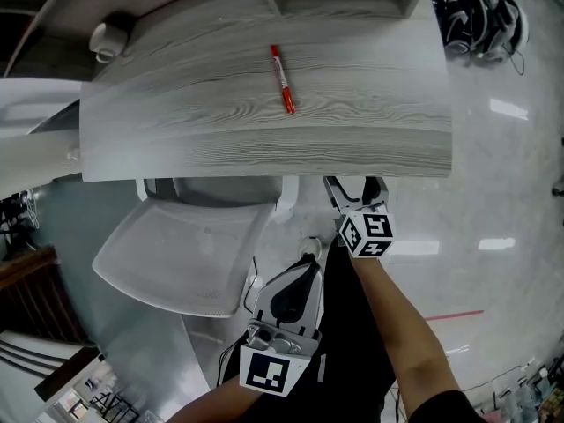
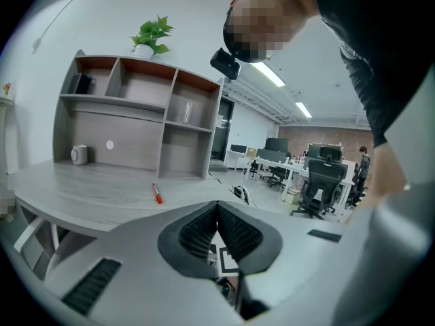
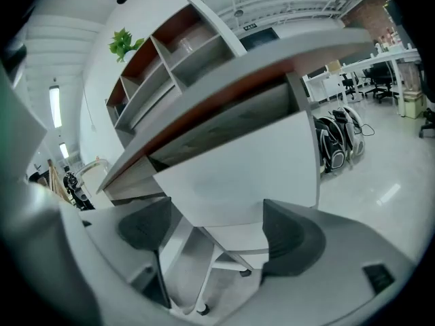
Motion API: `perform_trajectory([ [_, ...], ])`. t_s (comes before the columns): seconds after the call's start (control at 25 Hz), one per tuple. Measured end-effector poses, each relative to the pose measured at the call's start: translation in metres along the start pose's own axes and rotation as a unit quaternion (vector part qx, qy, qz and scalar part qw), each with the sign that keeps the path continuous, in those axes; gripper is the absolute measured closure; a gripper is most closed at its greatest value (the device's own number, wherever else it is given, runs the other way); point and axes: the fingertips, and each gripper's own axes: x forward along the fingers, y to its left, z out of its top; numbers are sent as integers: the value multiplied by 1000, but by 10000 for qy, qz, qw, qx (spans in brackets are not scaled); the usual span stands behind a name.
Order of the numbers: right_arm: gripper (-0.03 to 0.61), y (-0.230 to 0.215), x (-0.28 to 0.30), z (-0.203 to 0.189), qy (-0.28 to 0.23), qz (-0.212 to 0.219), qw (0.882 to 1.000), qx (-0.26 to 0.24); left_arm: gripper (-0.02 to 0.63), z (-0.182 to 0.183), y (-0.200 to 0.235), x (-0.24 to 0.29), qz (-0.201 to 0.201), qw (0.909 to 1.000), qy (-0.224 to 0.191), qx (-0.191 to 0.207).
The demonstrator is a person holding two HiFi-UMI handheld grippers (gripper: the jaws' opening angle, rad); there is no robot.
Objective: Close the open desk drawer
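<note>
The grey wood desk fills the top of the head view. Under its top, in the right gripper view, hangs a grey drawer front; I cannot tell how far out it stands. My right gripper sits at the desk's front edge, right of centre. It is open, with nothing between its fingers and a white chair back beyond them. My left gripper is held low, near the person's body, pointing up at the desk. Its jaws are shut on nothing.
A red marker lies on the desk and a white mug stands at its back left. A white chair is pushed under the desk's left half, its legs on castors. Shelving rises behind; backpacks lie right.
</note>
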Motion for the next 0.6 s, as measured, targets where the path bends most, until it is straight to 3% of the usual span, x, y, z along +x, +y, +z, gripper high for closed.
perform_trajectory([
  [0.16, 156, 17, -20, 14, -105, 98, 9998, -144, 603, 10, -2, -1, -100, 9999, -98, 94],
  [0.36, 156, 33, -62, 57, -466, 151, 9984, -288, 603, 38, -9, 2, -141, 9991, -406, 36],
  [0.6, 156, 70, -120, 105, -895, 501, 9944, -242, 603, 71, -20, -16, -203, 9975, -678, -26],
])
